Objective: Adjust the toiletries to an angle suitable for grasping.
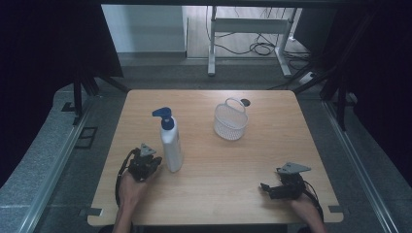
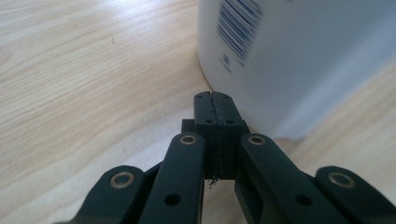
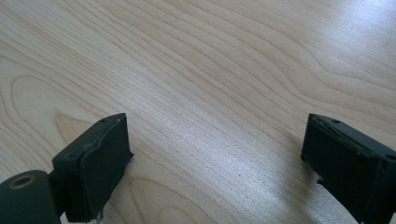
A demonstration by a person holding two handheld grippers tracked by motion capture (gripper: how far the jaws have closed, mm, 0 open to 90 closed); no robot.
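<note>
A white pump bottle (image 1: 171, 145) with a blue pump head stands upright on the wooden table (image 1: 209, 194), left of the middle. My left gripper (image 1: 151, 164) sits just left of the bottle's base, its jaws pressed flat together with nothing between them. In the left gripper view the shut gripper (image 2: 215, 100) points at the foot of the bottle (image 2: 299, 60), whose barcode label faces it; whether the tips touch the bottle I cannot tell. My right gripper (image 1: 265, 187) rests low near the table's front right, and its jaws (image 3: 215, 163) stand wide apart over bare wood.
A white mesh basket (image 1: 231, 121) with a handle stands at the back middle of the table, with a small dark round thing (image 1: 245, 102) behind it. Black curtains hang on both sides, and a grey stand with cables is on the floor beyond.
</note>
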